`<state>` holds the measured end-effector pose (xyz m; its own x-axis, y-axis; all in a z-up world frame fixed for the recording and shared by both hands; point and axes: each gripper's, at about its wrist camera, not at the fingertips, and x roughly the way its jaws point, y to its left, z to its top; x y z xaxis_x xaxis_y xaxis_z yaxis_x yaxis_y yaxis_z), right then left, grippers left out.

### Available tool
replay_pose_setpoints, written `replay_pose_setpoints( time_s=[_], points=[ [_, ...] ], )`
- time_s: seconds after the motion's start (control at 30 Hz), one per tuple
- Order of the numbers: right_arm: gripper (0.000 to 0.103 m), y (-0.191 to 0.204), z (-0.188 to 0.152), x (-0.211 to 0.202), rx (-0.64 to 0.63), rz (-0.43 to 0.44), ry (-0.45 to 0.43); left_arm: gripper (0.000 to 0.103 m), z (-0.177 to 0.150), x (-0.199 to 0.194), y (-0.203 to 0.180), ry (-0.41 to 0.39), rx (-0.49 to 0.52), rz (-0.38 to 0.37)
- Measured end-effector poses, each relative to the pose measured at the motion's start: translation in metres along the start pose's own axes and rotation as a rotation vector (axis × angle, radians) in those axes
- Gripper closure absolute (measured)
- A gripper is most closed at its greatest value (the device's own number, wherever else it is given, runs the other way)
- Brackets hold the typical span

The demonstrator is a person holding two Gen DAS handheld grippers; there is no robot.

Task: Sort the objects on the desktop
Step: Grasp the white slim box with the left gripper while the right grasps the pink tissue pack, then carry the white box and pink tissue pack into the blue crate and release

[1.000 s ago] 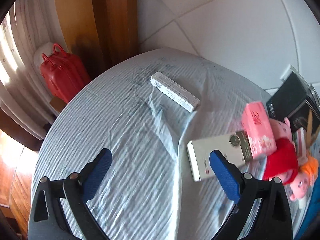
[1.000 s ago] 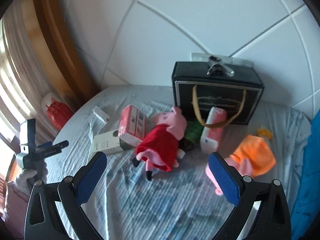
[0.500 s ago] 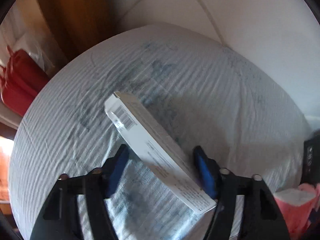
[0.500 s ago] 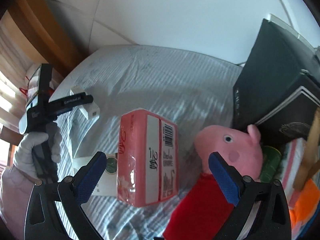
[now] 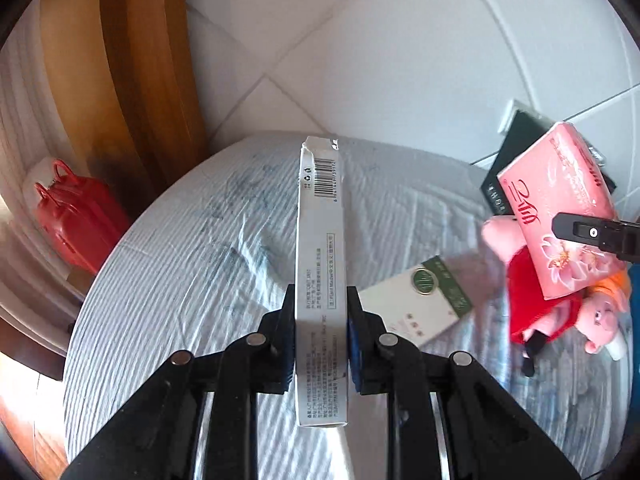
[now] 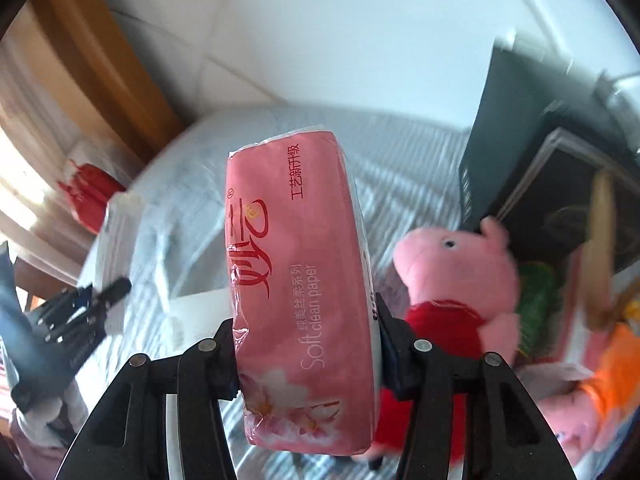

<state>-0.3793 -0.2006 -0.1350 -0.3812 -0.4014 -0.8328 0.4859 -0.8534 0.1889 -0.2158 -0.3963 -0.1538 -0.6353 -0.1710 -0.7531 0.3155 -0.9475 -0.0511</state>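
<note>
Slim grey box (image 5: 320, 272): in my left view, the left gripper (image 5: 320, 336) clamps it above the table (image 5: 168, 288). In my right view, the right gripper (image 6: 308, 344), jaws closing, squeezes the pink tissue pack (image 6: 300, 280) lifted beside the pig plush (image 6: 460, 280).

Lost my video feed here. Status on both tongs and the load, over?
Left tongs shut on long white box. Right tongs closing on pink tissue pack, lifted. Pig plush close beside it.
</note>
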Motion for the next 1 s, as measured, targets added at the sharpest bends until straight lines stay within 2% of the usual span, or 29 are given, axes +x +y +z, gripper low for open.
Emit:
replay_pose_setpoints(
  time_s=[0.13, 0.23, 0.4, 0.57, 0.8, 1.0],
  points=[
    [0.052, 0.012, -0.036, -0.088, -0.014, 0.013, -0.133, 0.082, -0.01, -0.074, -0.04, -0.118, 0.027, -0.022],
    [0.052, 0.014, -0.057, -0.145, -0.028, -0.012, -0.217, 0.082, -0.015, -0.121, -0.071, -0.182, 0.06, -0.039],
    [0.051, 0.011, -0.098, -0.235, -0.027, -0.064, -0.359, 0.082, -0.031, -0.185, -0.113, -0.267, 0.099, -0.101],
    [0.051, -0.003, -0.135, -0.314, 0.0, -0.118, -0.49, 0.082, -0.046, -0.238, -0.164, -0.312, 0.162, -0.176],
    [0.051, -0.056, -0.183, -0.406, 0.076, -0.219, -0.626, 0.082, -0.069, -0.287, -0.259, -0.362, 0.253, -0.282],
    [0.051, -0.124, -0.24, -0.478, 0.157, -0.35, -0.703, 0.082, -0.09, -0.32, -0.356, -0.382, 0.338, -0.385]
  ],
)
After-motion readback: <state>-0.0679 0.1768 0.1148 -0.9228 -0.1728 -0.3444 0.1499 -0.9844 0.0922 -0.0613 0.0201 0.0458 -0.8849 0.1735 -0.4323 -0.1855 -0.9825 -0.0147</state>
